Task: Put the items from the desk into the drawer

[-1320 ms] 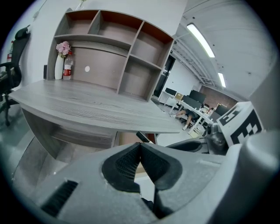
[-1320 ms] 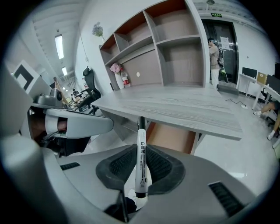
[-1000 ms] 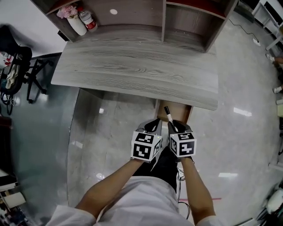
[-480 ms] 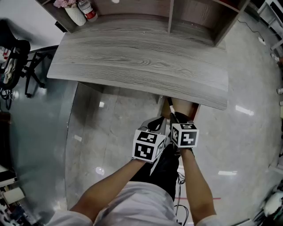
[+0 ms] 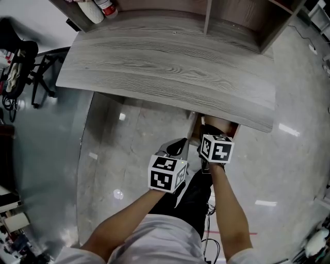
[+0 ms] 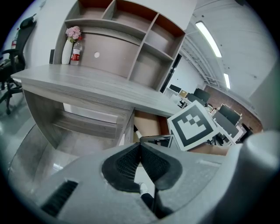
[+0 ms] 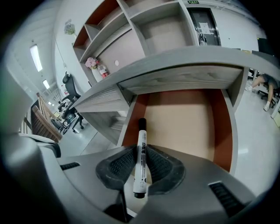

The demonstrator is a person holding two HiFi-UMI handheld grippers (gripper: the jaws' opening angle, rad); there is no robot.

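A white marker with a black cap (image 7: 140,154) is clamped between the jaws of my right gripper (image 7: 141,151), cap pointing forward over the open drawer (image 7: 186,120). The drawer's tan bottom looks bare. In the head view the right gripper (image 5: 208,129) reaches into the drawer (image 5: 229,127) under the grey desk's (image 5: 170,67) front right edge, and its cube hides the marker. My left gripper (image 5: 178,147) hovers just left of it, outside the drawer. Its jaws (image 6: 140,145) are shut with nothing between them.
A shelf unit (image 5: 227,15) stands along the desk's back, with a white vase of pink flowers (image 6: 68,43) and a bottle (image 6: 76,50) at its left end. An office chair (image 5: 23,67) stands left of the desk. The floor below is glossy.
My right gripper has moved forward with the marker, from in front of the drawer to over its inside. The left gripper stayed close beside it, still shut.
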